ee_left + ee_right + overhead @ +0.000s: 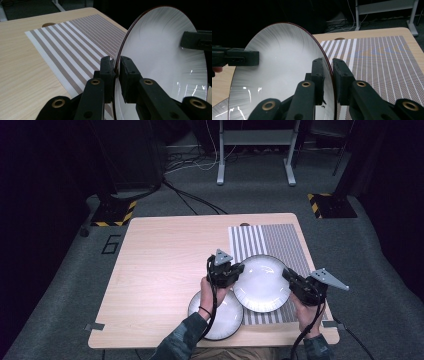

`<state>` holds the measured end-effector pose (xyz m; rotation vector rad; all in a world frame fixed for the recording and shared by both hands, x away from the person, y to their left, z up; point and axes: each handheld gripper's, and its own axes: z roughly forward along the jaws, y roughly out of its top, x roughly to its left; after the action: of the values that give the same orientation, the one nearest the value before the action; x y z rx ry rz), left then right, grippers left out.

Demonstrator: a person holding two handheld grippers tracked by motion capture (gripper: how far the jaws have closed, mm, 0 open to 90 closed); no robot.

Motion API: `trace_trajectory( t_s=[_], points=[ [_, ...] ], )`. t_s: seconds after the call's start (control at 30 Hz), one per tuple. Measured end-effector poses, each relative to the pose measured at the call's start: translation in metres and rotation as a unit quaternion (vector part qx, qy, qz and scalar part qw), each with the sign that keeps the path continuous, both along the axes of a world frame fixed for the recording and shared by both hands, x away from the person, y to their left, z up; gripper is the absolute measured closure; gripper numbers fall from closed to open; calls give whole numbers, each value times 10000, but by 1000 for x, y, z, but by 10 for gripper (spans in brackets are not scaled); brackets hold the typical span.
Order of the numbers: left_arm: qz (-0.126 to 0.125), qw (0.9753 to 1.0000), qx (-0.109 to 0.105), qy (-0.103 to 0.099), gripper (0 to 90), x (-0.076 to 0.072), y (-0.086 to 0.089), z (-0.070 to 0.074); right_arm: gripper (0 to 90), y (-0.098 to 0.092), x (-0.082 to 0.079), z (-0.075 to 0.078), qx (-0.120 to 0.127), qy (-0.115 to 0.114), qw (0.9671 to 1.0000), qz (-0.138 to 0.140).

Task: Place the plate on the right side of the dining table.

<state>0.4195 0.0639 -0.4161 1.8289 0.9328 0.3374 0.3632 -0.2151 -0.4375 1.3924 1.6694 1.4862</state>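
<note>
The left gripper [239,268] pinches the left rim of the large white plate [261,283], its jaws narrowed to the thickness of the rim with one on each face; the left gripper view shows the dark-edged rim running between them. The right gripper [286,274] clamps the opposite rim in the same narrow way. The large white plate sits between the two grippers over the striped placemat [280,242], near the table's [165,265] right front corner. A smaller white plate [225,317] lies flat at the front edge, just beside the mat's left side and partly under the person's left hand [209,290]. The table is pale wood on grey carpet [60,285], with a metal stand [255,150], loose cables [190,195] and hazard-striped bases [112,215] beyond its far edge.
</note>
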Motion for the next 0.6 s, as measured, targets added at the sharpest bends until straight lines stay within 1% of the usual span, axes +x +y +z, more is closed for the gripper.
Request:
trace_trajectory(
  t_s=[0.2,0.23,0.33,0.5,0.6],
  points=[
    [-47,10000,45,-32,808,5,-5,2,796,-5,3,0,12,-29,10000,-34],
    [-68,9999,80,-28,809,6,-5,2,795,-5,4,1,14,-21,10000,-35],
    [-64,10000,56,-6,808,7,-7,2,795,-7,5,1,-2,-22,10000,-46],
    [-88,9999,81,5,808,11,-9,1,796,-9,8,2,-55,-27,10000,-42],
    [-94,9999,86,2,808,13,-11,2,794,-11,10,2,-36,-21,10000,-44]
  ],
)
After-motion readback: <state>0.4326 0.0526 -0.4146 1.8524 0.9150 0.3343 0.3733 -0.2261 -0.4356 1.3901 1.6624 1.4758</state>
